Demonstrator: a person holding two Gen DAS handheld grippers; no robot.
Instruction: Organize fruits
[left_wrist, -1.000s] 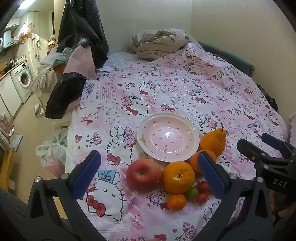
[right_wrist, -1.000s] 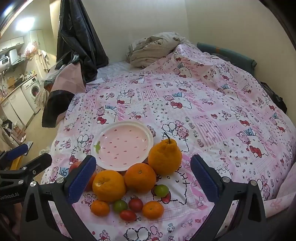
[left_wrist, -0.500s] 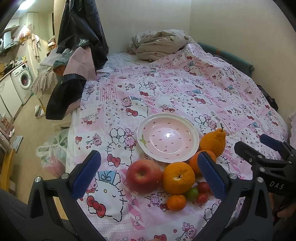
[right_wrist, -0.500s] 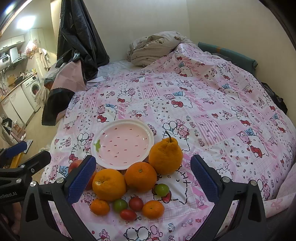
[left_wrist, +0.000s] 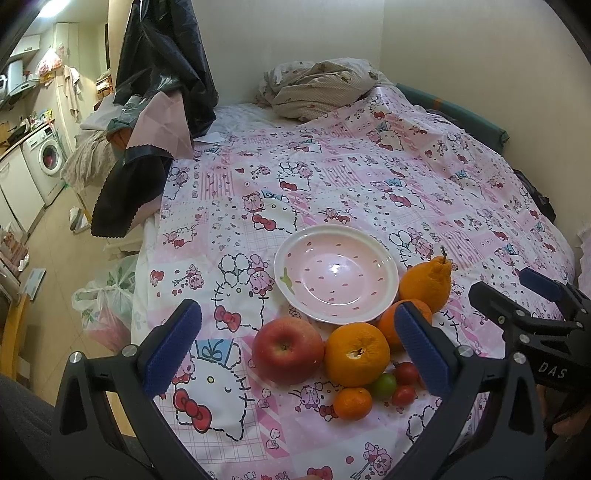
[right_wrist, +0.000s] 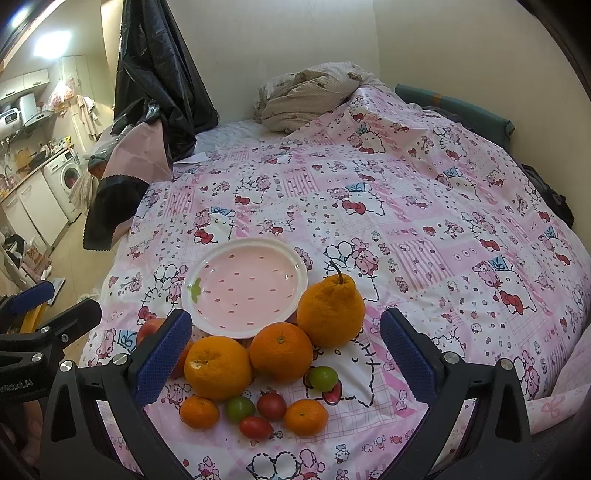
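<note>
Both grippers, left (left_wrist: 297, 349) and right (right_wrist: 286, 354), hover with jaws wide and empty before a pink plate (right_wrist: 207, 314). Fruit crowds the plate's near rim; the right gripper half hides the apple (right_wrist: 149, 328) there.

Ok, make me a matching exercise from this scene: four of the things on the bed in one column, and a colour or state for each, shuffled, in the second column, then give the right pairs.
Column one:
1. apple
2. plate
3. bumpy citrus with a stem
4. left gripper

Column two:
A. open, holding nothing
B. red, lying left of the oranges
C. pink with a white rim, nothing on it
D. orange, pear-shaped, to the right of the plate

Pairs: 1-B, 2-C, 3-D, 4-A
</note>
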